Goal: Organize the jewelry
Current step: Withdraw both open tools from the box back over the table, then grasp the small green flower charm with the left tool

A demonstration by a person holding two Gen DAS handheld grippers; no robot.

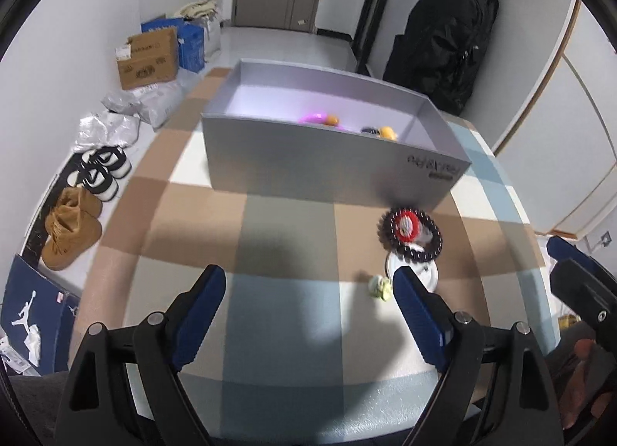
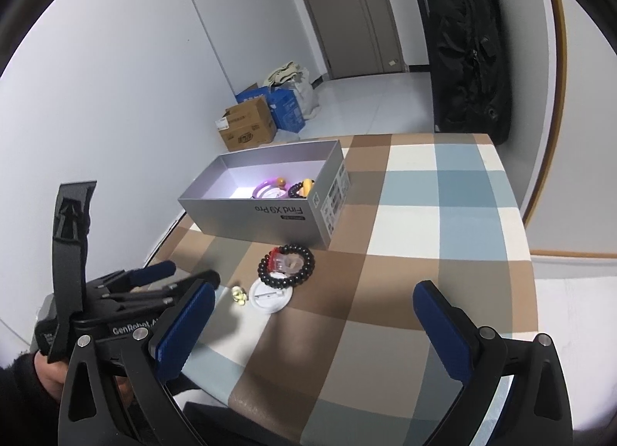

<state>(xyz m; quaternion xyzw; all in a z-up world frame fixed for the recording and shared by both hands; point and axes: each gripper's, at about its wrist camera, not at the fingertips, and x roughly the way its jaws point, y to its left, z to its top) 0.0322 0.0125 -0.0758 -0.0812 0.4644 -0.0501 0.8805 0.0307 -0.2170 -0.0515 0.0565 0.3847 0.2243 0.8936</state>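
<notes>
A grey open box (image 2: 266, 214) on a checked tablecloth (image 2: 443, 191) already holds some jewelry. A dark bead bracelet (image 2: 287, 266), white disc (image 2: 270, 295) and small yellow-green piece (image 2: 240, 293) lie loose nearby. Both the left gripper (image 1: 308, 303) and right gripper (image 2: 314, 315) are spread, holding nothing. The tiny piece could slip or get knocked away when pinched.

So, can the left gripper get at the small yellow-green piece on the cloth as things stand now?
Probably yes. The left gripper is open and holds nothing, and the yellow-green piece lies in the open beside its right finger. Only the white disc lies close behind it.
</notes>
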